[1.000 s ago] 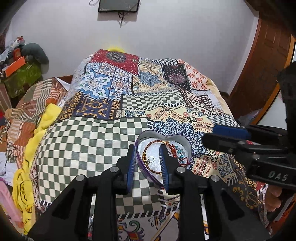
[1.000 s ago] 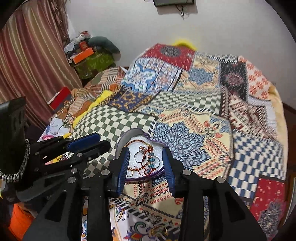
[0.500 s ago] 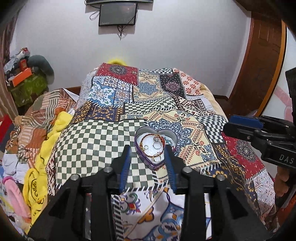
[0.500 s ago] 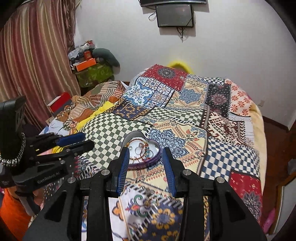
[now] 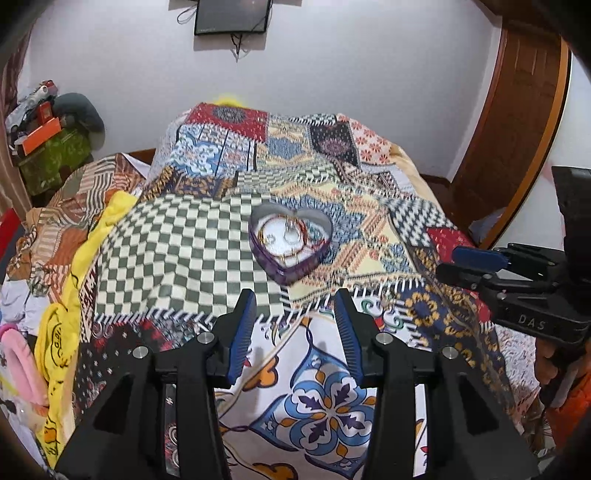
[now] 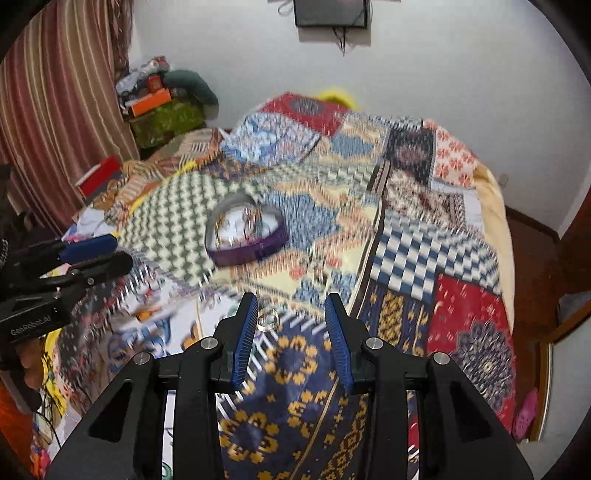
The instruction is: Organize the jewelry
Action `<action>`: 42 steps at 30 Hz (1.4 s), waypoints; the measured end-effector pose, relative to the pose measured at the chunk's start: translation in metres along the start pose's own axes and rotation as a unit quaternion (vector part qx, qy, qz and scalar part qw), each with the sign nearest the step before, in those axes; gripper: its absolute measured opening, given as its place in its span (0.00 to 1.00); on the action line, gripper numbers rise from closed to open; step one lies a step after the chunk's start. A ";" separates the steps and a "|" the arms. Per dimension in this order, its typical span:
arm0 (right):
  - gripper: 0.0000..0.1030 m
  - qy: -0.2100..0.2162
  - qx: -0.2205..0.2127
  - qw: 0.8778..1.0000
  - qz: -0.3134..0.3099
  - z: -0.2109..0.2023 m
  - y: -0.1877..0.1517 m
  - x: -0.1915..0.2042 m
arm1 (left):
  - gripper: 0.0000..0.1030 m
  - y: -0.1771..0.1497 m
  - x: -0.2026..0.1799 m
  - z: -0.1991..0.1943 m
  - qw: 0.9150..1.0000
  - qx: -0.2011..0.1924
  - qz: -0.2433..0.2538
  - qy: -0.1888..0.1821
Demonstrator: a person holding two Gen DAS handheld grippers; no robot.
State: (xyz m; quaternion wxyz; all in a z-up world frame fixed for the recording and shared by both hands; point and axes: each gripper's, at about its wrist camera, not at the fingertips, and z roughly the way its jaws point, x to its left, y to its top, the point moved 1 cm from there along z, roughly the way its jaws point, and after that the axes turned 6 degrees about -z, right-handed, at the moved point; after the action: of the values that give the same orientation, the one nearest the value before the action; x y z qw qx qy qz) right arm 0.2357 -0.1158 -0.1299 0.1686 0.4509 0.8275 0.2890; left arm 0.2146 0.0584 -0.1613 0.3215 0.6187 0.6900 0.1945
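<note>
Both my grippers — left (image 5: 293,332), right (image 6: 291,332) — hang wide open and empty above the bedspread (image 5: 184,251); the heart-shaped box (image 5: 290,242) of jewelry sits ahead on it.

One heart-shaped tin (image 5: 290,243) on the bed (image 5: 184,251), holding several bracelets (image 5: 284,236), exact number unclear. One loose ring (image 6: 267,318). Two tools: left tool (image 5: 295,325), right tool (image 6: 291,325).

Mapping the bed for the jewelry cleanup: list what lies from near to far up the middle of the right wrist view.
Right gripper → small ring on the quilt → purple heart-shaped box holding jewelry → yellow pillow → wall screen.
</note>
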 end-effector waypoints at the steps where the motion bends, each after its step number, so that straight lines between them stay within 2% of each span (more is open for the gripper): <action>1: 0.33 0.003 0.006 1.000 -0.001 0.003 -0.003 0.001 | 0.42 -0.003 0.000 0.002 1.000 0.003 0.000 0.001; 8: 0.33 0.010 0.040 0.999 -0.034 0.033 -0.015 0.016 | 0.42 -0.025 0.003 0.019 1.000 0.027 0.007 0.014; 14: 0.33 0.014 0.061 0.997 -0.051 0.056 -0.014 0.023 | 0.42 -0.030 0.006 0.030 0.999 0.037 0.003 0.012; 20: 0.33 0.032 0.058 0.996 -0.058 0.060 -0.014 0.019 | 0.42 -0.026 0.003 0.038 0.999 0.041 0.002 0.000; 21: 0.31 0.035 0.056 0.996 -0.056 0.059 -0.014 0.018 | 0.42 -0.026 0.002 0.039 0.999 0.041 0.003 -0.003; 22: 0.23 0.034 0.054 0.996 -0.056 0.059 -0.015 0.017 | 0.42 -0.024 -0.001 0.040 0.999 0.041 0.005 -0.006; 27: 0.23 0.044 0.044 0.997 -0.039 0.058 -0.015 0.013 | 0.42 -0.018 -0.015 0.046 0.999 0.045 0.019 -0.018; 33: 0.23 0.034 0.024 0.999 -0.016 0.047 -0.016 -0.001 | 0.42 -0.008 -0.040 0.055 0.997 0.050 0.048 -0.038; 37: 0.23 0.029 0.013 1.000 0.002 0.037 -0.020 -0.017 | 0.42 -0.004 -0.056 0.063 0.997 0.037 0.069 -0.021; 42: 0.23 0.019 0.000 1.000 0.017 0.027 -0.023 -0.034 | 0.40 0.000 -0.073 0.076 0.995 0.040 0.084 -0.023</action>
State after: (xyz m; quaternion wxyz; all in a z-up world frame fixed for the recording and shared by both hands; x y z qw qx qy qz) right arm 0.2534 -0.1456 -0.1652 0.1476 0.4597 0.8226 0.3002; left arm 0.2679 -0.0228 -0.2010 0.2943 0.6912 0.6353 0.1789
